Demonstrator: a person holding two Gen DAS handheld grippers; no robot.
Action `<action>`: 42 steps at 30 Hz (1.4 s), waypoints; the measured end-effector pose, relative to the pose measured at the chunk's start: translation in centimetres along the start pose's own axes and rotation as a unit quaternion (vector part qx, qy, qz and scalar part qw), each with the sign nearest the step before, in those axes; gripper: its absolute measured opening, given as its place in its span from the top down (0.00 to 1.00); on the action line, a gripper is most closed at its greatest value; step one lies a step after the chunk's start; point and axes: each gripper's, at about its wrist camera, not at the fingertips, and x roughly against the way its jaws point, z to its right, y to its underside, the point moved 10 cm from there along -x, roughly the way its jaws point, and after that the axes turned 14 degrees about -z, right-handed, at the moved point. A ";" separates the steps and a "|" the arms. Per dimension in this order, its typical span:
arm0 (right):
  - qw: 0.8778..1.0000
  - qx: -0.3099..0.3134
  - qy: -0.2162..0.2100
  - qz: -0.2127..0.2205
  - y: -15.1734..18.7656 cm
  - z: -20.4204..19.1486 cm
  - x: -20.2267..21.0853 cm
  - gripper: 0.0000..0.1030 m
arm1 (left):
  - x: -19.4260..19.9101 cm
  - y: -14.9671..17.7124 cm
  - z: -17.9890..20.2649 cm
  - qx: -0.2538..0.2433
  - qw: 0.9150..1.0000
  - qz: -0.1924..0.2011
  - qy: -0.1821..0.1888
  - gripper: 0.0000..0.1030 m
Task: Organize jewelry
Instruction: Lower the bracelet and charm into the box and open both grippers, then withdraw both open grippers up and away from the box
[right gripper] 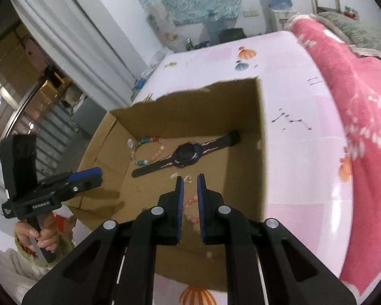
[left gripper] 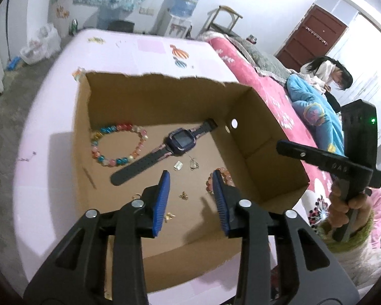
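An open cardboard box (left gripper: 266, 137) on the pink table holds a dark watch (left gripper: 181, 139), a multicoloured bead bracelet (left gripper: 125, 126), a pink bead bracelet (left gripper: 226, 176) and small metal charms (left gripper: 179, 164). My left gripper (left gripper: 191, 175) hangs open over the box floor with nothing between its blue pads; a tiny gold piece (left gripper: 183, 195) lies below it. My right gripper (right gripper: 190, 178) stands above the box with a narrow gap between its pads. The pink bracelet (right gripper: 190, 207) shows through that gap, lying on the floor below. The watch (right gripper: 188, 153) is just beyond.
The pink table (left gripper: 149, 48) carries fish stickers. A bed with a pink blanket (right gripper: 363, 106) runs along the right side, and a person (left gripper: 325, 73) sits there. A water dispenser (left gripper: 183, 7) and a stool stand by the far wall.
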 end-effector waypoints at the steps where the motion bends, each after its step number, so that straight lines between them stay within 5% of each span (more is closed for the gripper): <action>1: 1.000 -0.005 0.003 0.008 0.0 0.2 0.6 0.75 | 0.6 0.1 -0.1 -0.001 1.000 0.008 -0.005 0.60; 8: 0.995 -0.054 0.034 0.074 1.0 3.0 4.3 0.44 | 5.9 1.3 -2.3 0.015 0.994 0.087 -0.059 0.24; 10: 0.993 -0.084 0.032 0.072 1.8 4.6 3.8 0.43 | 6.5 1.8 -3.7 0.031 0.992 0.096 -0.070 0.18; 15: 0.990 -0.140 -0.020 0.016 4.0 6.9 0.0 0.43 | 3.6 4.1 -8.3 0.109 0.991 0.044 -0.060 0.18; 19: 0.988 -0.139 -0.070 -0.024 4.8 5.8 -2.4 0.42 | -0.1 5.8 -8.2 0.144 0.989 -0.009 0.026 0.19; 22: 0.991 -0.124 -0.049 -0.026 4.9 5.4 -2.4 0.42 | -0.7 6.2 -6.4 0.149 0.984 -0.012 0.093 0.19; 26: 0.992 -0.114 -0.035 -0.028 5.2 4.8 -2.0 0.42 | -0.1 6.2 -5.1 0.129 0.991 0.004 0.041 0.19; 42: 0.990 -0.139 -0.037 -0.001 10.2 5.3 0.4 0.42 | 0.4 9.9 -2.6 0.104 0.994 -0.005 0.038 0.19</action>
